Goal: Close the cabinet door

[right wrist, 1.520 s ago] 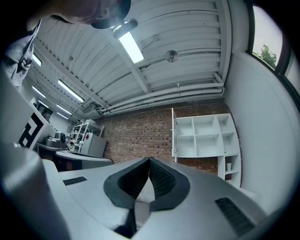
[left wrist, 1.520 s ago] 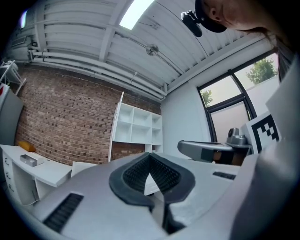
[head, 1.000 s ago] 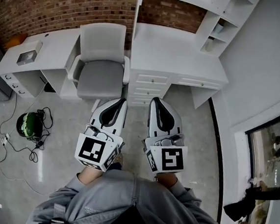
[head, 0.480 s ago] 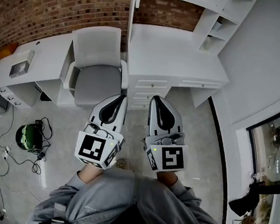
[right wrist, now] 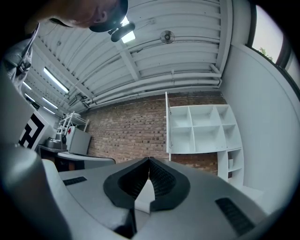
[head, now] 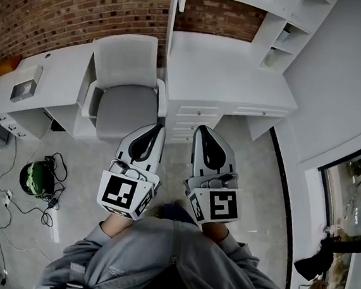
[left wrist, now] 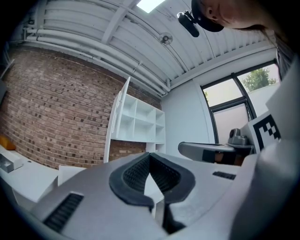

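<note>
Approach step: the left gripper [head: 158, 128] and right gripper [head: 199, 129], both closed tight and empty, point side by side at the open door [right wrist: 167, 125], well ahead and above, so next probably means stepping closer and raising one to push.

I see the grey floor [head: 254, 173]: chair [head: 124, 97] far centre, green helmet [head: 35, 177] and cables [head: 56, 158] on the left.

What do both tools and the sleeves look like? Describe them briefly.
The left tool and right tool are light grey tapered shells with black ribbed pads. Each carries a marker cube with black-and-white squares. The person wears grey-blue sleeves.
</note>
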Tool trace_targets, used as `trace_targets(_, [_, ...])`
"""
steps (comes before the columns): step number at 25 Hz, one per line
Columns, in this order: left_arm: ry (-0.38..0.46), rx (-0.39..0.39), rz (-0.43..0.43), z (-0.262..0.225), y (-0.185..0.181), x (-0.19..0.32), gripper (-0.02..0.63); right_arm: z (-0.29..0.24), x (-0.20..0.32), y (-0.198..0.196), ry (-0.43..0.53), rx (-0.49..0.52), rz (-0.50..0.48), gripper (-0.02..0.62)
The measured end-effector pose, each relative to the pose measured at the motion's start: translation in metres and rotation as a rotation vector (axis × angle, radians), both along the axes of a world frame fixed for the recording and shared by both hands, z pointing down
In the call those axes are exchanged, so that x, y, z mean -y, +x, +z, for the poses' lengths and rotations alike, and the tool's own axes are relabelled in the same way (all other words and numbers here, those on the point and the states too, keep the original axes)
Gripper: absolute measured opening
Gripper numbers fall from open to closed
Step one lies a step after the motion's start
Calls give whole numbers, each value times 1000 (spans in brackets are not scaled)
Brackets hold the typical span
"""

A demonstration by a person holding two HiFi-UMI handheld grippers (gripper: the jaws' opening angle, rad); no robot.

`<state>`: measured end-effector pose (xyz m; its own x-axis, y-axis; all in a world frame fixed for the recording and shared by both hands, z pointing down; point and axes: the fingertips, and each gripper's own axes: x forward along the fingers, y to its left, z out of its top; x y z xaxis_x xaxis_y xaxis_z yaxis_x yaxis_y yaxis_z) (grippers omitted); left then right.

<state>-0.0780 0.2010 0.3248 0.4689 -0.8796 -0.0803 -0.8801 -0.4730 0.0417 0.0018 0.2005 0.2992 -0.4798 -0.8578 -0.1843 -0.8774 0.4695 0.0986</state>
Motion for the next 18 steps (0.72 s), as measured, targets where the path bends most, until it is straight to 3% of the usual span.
trace_targets(9, [1,-3,-19,1,-4,30,6,-2,30,-6,13,8,-36,26])
trace_targets(18, [15,-10,-38,-3,1,88,6,-4,93,-7,25,2,-73,26])
